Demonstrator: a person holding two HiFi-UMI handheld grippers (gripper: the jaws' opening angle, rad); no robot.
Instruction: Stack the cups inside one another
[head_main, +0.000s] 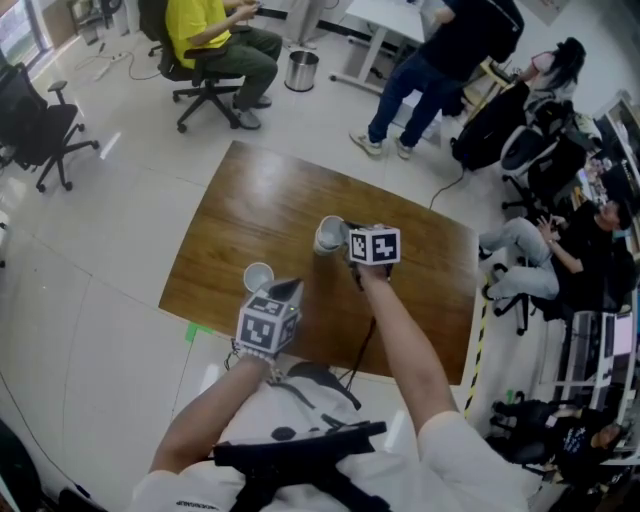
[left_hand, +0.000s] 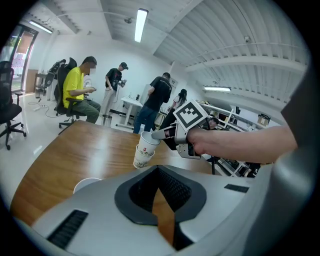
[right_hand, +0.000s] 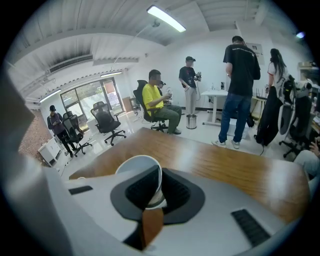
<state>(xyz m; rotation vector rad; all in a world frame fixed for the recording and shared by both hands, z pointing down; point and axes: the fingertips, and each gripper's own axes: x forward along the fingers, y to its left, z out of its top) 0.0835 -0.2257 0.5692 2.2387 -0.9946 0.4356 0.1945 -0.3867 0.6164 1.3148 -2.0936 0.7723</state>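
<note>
My right gripper (head_main: 346, 237) (left_hand: 161, 134) (right_hand: 152, 201) is shut on the rim of a white paper cup (left_hand: 149, 138) (right_hand: 141, 168). That cup hangs tilted, with its base in the mouth of a second cup (left_hand: 142, 156) printed in red, which stands mid-table. In the head view the two cups read as one white shape (head_main: 328, 235). A third cup (head_main: 258, 275) (left_hand: 87, 184) stands upright near the table's front left. My left gripper (head_main: 289, 289) (left_hand: 159, 188) is just right of it, shut with nothing between its jaws.
The brown wooden table (head_main: 240, 210) ends close to my body and at the right. A black cable (head_main: 361, 345) runs over its near edge. Office chairs (head_main: 40, 125), a metal bin (head_main: 301, 70) and several people (head_main: 215, 45) surround the table.
</note>
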